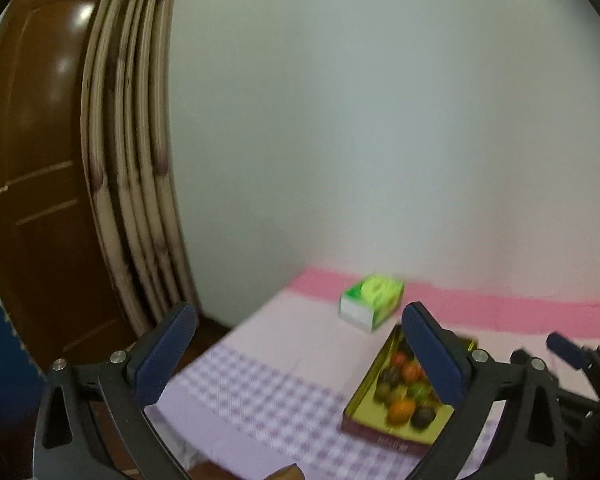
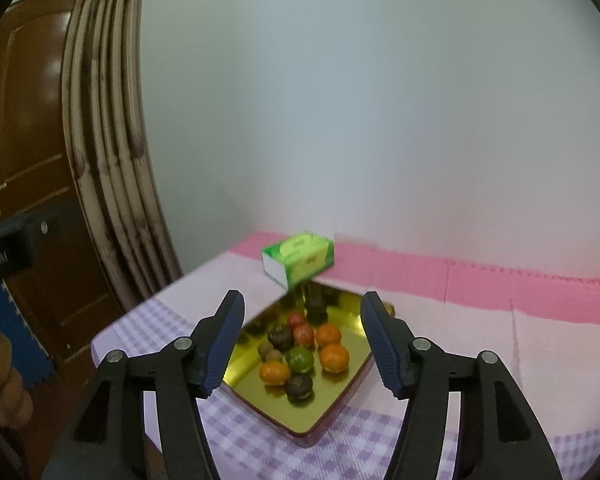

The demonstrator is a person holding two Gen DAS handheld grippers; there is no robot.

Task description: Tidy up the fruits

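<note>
Left gripper point(image 1: 298, 354) spread wide, nothing between the jaws, raised over the checked tablecloth point(image 1: 260, 400). Fruits point(image 2: 300, 354) sit clustered in the gold tray point(image 2: 352, 304): oranges, one green, two red, several dark brown ones. Green tissue box point(image 2: 298, 258) just behind the tray. Right gripper point(image 2: 302, 346) partly spread, empty, above the tray.

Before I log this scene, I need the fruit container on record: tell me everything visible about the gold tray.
The gold tray is shallow and rectangular, with a mirror-like gold inside and a dark red outer wall. It lies flat on the checked tablecloth, one corner toward the camera. Small round fruits sit clustered inside: orange, red, green and dark brown. A green tissue box stands just beyond its far corner. No gripper touches it.
</note>
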